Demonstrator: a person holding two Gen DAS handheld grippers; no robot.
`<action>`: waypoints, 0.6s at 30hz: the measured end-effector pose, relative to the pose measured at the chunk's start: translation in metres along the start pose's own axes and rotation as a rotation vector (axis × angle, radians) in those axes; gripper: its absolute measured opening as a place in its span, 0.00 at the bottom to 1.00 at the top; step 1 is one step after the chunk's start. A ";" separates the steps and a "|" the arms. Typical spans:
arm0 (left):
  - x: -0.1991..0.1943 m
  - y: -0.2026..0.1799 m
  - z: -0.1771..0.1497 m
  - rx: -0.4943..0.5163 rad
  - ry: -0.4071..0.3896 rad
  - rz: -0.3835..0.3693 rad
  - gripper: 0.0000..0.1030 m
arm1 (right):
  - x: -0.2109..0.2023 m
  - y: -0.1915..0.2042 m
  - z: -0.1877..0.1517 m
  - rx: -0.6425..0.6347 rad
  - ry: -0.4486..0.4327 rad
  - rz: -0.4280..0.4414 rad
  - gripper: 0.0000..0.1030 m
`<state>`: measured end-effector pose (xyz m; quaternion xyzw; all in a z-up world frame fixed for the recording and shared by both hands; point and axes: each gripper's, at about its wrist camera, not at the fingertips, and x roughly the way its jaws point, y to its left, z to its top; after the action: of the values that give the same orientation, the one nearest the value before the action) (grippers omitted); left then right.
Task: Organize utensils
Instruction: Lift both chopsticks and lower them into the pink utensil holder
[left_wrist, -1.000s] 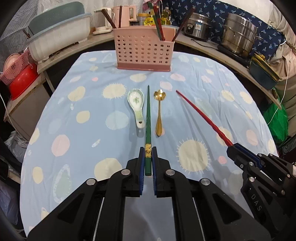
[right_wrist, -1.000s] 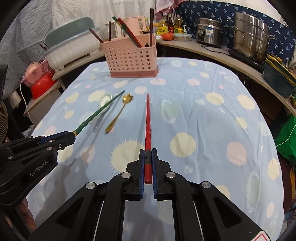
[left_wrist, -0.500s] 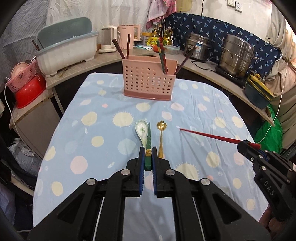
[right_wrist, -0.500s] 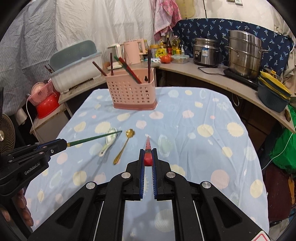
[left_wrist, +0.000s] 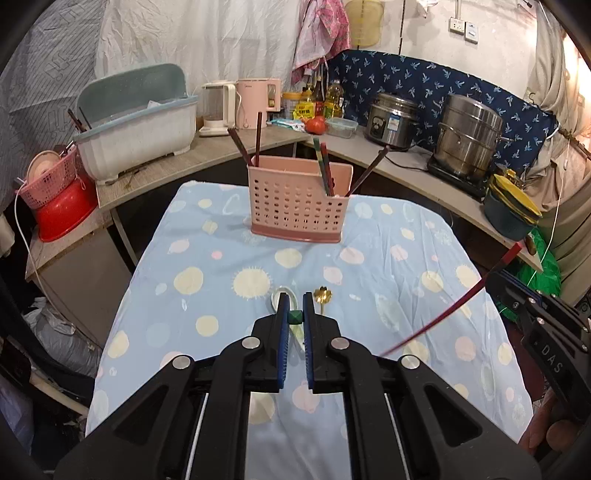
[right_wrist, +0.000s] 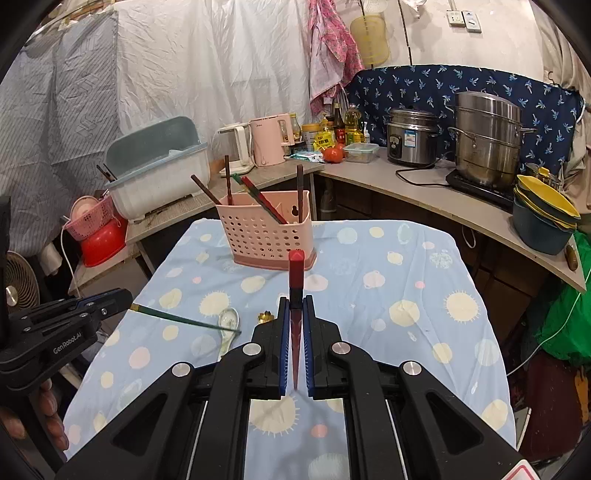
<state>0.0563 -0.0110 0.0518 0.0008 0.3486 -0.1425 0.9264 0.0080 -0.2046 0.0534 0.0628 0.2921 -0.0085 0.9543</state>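
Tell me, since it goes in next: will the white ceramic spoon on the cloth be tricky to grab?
Probably somewhat. The white ceramic spoon looks glazed, so it may slip between the fingers. Its rounded bowl could rock when nudged. Being ceramic, it would likely chip if dropped near the pink basket.

Home kitchen: rice cooker (right_wrist: 410, 137), steamer pot (right_wrist: 484, 137), kettle (right_wrist: 268, 139).

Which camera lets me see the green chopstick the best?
The right wrist view: the green chopstick shows side-on, sticking out of the left hand-held gripper. The left wrist view shows only its square green end between that gripper's fingers.
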 end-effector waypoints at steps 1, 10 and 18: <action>-0.002 0.000 0.003 -0.001 -0.007 0.000 0.07 | 0.000 0.000 0.002 0.002 -0.002 0.002 0.06; -0.012 0.000 0.024 0.016 -0.045 -0.011 0.07 | -0.004 -0.001 0.015 0.003 -0.026 0.014 0.06; -0.017 0.003 0.036 0.018 -0.073 0.000 0.07 | -0.004 0.001 0.027 0.000 -0.042 0.023 0.06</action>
<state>0.0682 -0.0068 0.0899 0.0038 0.3133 -0.1453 0.9385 0.0195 -0.2074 0.0775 0.0658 0.2713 0.0013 0.9602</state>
